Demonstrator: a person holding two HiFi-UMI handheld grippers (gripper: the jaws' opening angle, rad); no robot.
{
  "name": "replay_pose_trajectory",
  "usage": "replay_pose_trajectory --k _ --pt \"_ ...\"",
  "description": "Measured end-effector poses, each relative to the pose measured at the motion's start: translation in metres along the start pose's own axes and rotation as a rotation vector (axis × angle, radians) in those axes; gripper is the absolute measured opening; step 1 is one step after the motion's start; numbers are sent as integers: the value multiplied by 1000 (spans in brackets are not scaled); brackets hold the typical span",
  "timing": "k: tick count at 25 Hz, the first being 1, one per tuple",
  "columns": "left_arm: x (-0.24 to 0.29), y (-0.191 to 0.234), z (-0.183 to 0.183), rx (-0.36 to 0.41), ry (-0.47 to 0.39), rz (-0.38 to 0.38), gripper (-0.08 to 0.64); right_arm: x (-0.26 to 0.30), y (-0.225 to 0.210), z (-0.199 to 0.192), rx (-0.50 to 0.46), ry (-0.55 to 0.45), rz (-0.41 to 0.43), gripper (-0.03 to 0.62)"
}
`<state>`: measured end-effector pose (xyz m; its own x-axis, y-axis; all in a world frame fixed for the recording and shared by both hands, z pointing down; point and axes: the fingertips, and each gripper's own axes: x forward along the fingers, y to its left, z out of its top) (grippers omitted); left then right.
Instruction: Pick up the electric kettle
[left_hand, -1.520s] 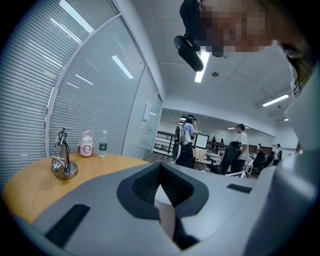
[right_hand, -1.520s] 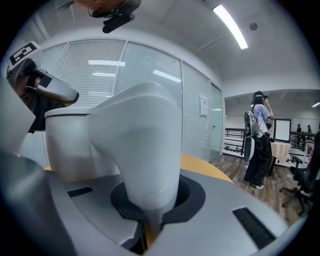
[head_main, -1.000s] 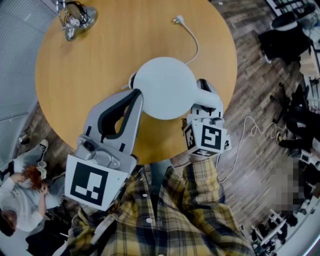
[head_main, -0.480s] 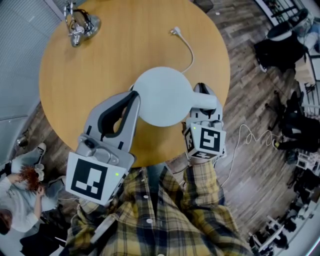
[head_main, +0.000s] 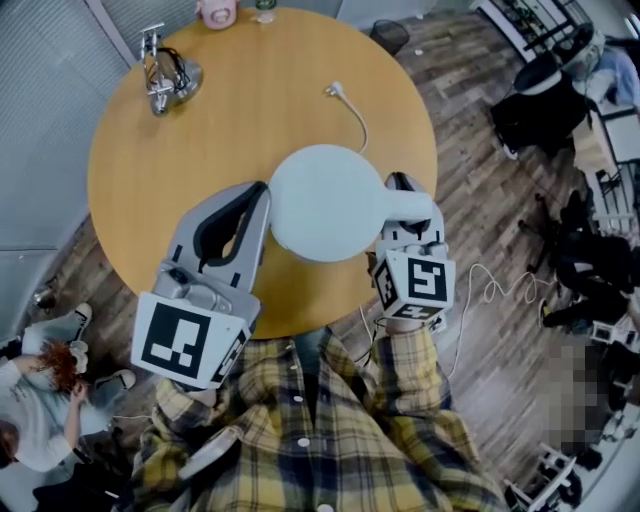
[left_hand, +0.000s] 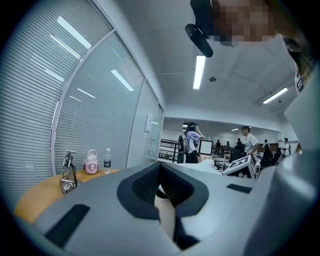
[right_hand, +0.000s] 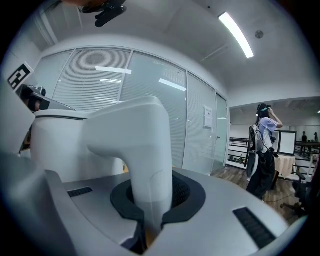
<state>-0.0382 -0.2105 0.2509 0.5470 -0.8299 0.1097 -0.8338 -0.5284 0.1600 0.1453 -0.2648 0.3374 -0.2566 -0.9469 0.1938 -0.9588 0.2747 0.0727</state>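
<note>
Between the two claws, over the near part of the round worktop (head_main: 180, 170), is the white electric kettle (head_main: 328, 200), seen from above by its lid. The right claw (head_main: 400, 188) is clenched on the kettle's handle (right_hand: 145, 150). In the right gripper view the dark pads close round the white grip on both sides, with the kettle's body just beyond it and to the left. The left claw (head_main: 258, 195) meets the kettle's opposite side. Its jaws are drawn together, and the left gripper view shows a pale sliver of the kettle in the hollow of the pads, so it grasps the kettle there too. Whether the kettle's foot touches the worktop cannot be told. Beyond the right claw a white cord (head_main: 360, 125) runs from the kettle to a loose plug (head_main: 333, 90) on the wood. Far beyond the left claw are a small metal stand (head_main: 160, 75) and, at the worktop's far edge, a pink bottle (head_main: 215, 12). Nearer than both claws is the person's plaid shirt (head_main: 320, 430).
</note>
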Motion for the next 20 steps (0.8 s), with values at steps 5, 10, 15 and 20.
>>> replay_pose_trajectory --k 5,10,15,20 --pt "-11 -13 14 33 -30 -16 3 -22 -3 13 21 -12 20 40" --pt "-12 -30 27 41 -46 -33 3 -47 -16 24 37 -17 30 40" --pt "-15 -43 25 53 -41 -52 3 -74 -24 27 44 -13 30 40" --pt "-14 -50 18 47 -23 -76 3 -92 -29 29 61 -4 18 40"
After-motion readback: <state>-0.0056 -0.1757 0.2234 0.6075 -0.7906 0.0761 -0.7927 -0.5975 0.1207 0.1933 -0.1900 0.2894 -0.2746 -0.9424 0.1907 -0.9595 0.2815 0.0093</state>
